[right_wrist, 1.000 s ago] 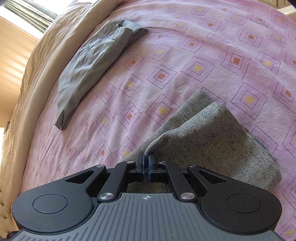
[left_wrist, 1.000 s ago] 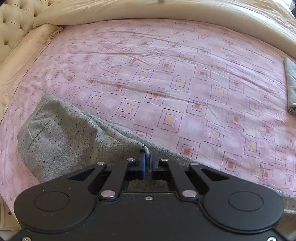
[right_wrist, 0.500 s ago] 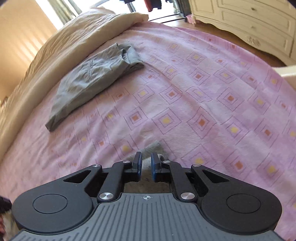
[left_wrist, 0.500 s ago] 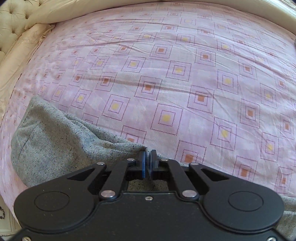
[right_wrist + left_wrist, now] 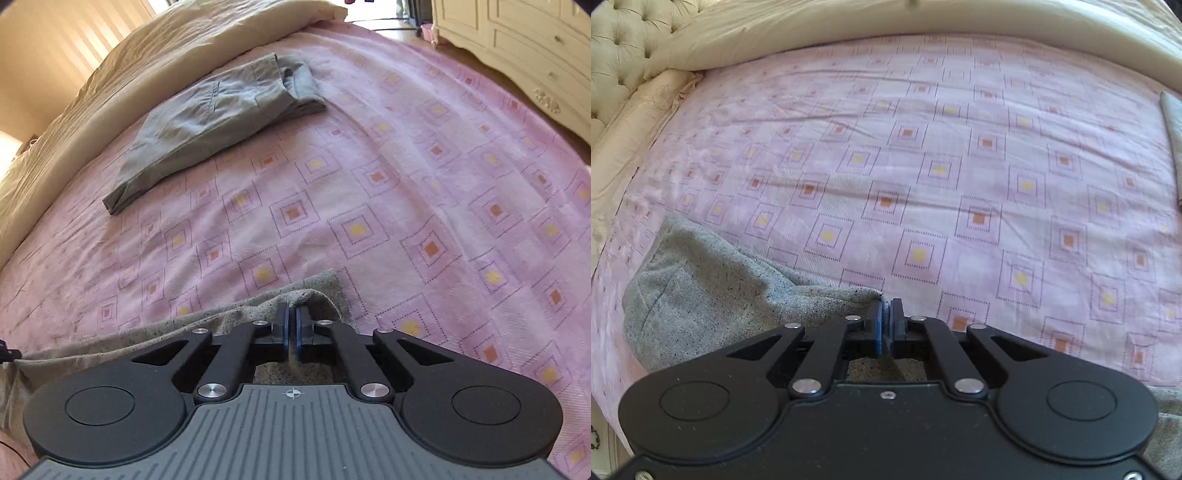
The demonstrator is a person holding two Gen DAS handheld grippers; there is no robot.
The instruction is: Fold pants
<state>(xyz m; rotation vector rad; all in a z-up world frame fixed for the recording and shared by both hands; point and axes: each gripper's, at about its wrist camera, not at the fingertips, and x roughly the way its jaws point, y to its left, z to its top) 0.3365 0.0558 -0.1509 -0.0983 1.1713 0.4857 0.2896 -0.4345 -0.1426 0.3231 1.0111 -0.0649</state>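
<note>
Grey speckled pants (image 5: 701,295) lie on the pink patterned bed sheet (image 5: 923,166). In the left wrist view my left gripper (image 5: 885,314) is shut on an edge of them, and the cloth spreads away to the left. In the right wrist view the same pants (image 5: 221,321) run off to the left as a long low ridge. My right gripper (image 5: 291,314) is closing on a raised fold at their end, with the fabric pinched between the blue pads. Both grippers point steeply down at the bed.
A second pair of trousers (image 5: 221,118), grey-green and folded, lies further up the bed, its edge also at the right of the left wrist view (image 5: 1172,140). A cream duvet (image 5: 849,22) borders the sheet, beside a tufted headboard (image 5: 620,37). A white dresser (image 5: 517,48) stands beyond the bed.
My right gripper let go of the doubled fold, opened, rolled and rose, then closed on the pants' end. The left gripper kept its grip and barely moved.
</note>
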